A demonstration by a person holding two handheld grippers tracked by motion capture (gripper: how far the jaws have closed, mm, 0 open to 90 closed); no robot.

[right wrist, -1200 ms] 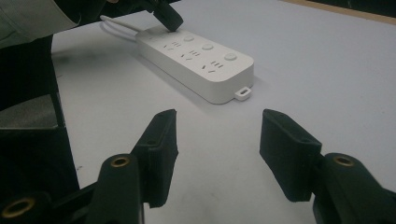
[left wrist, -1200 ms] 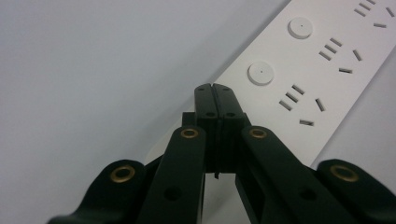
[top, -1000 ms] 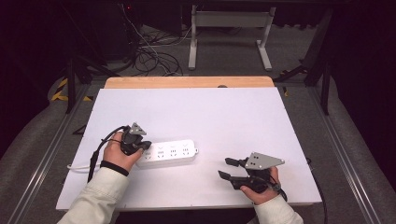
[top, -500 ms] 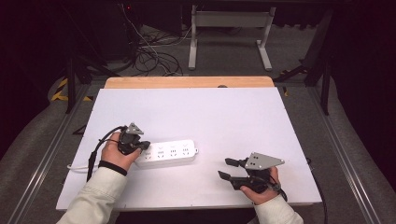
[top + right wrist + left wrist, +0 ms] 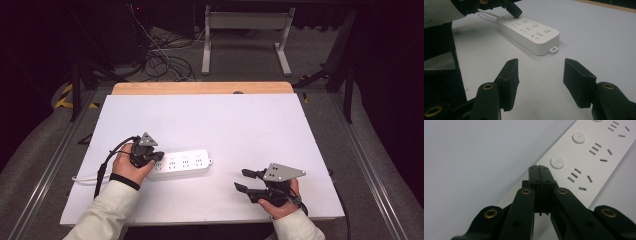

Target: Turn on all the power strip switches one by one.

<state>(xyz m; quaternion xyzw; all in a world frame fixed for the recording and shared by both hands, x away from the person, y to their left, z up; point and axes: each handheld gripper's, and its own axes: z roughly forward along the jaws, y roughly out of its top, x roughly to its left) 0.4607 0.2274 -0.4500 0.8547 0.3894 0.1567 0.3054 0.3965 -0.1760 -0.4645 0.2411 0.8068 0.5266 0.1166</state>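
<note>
A white power strip (image 5: 181, 163) lies flat on the white table (image 5: 225, 125), its long side running across in front of the person. Its top face carries three round buttons, each with a set of socket slots beside it, and a small loop tab sticks out from the end that points toward the right tool. A white cord (image 5: 85, 178) leaves the opposite end and runs out past the left hand.

The left tool (image 5: 539, 167) has its jaws pressed together with nothing between them, and the closed tips are set down on the strip's top face at the cord end; in the left gripper view they sit just short of the nearest round button (image 5: 557, 162), with the slot groups off to one side of the jaws. Whether the tips actually bear on the plastic or stand a hair above it cannot be told. From the right gripper view the same closed tip (image 5: 514, 10) rests at the far end of the strip (image 5: 529, 35). A black cable (image 5: 107, 162) loops away behind the left hand (image 5: 129, 167).

The right tool (image 5: 246, 180) stands well apart from the strip, low over bare table, its jaws spread wide and holding nothing. They point toward the strip's tab end, which lies ahead of the gap between them. The right hand (image 5: 280, 197) grips it from behind, under a grey three-cornered plate (image 5: 282, 171).

Beyond the table's far wooden edge (image 5: 200, 88), tangled cables (image 5: 165, 60) lie on the floor.
</note>
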